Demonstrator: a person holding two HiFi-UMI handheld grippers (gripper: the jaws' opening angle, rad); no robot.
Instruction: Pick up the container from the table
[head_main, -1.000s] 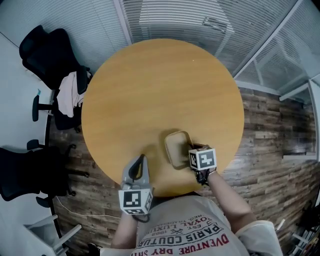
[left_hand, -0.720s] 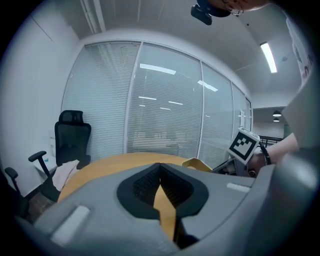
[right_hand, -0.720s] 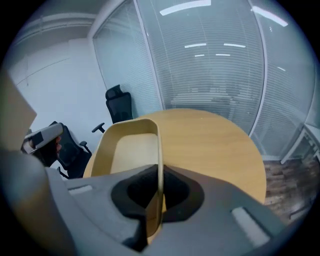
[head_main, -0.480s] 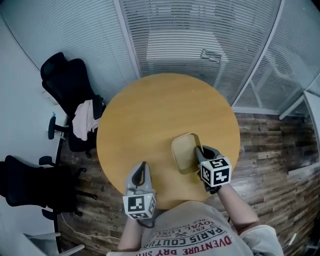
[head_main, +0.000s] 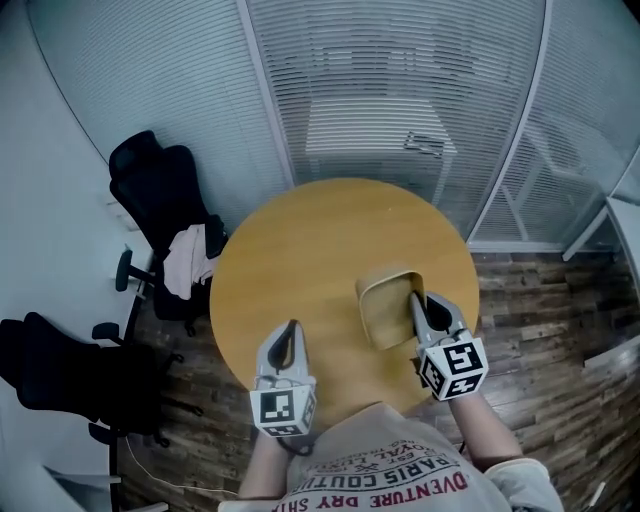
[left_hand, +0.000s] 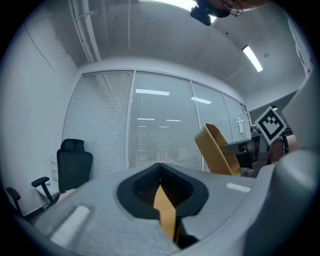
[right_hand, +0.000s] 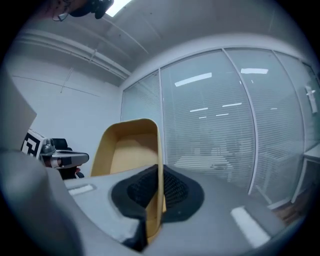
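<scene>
Container (head_main: 386, 308) pinched by thin side wall in right claw (head_main: 416, 298), so hung tilted above table (head_main: 300, 240); left claw (head_main: 292, 328) closed, empty, probably not needed.

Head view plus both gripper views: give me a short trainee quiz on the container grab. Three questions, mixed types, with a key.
1. True or false: the container lies flat on the table.
2. Multiple choice: the right gripper is
A) open above the container
B) shut on the container's wall
C) shut and empty
3. Fill in: the black furniture to the left of the table is a pair of office ____.

Key:
1. False. It is held up in the air and tilted.
2. B.
3. chairs.
</scene>
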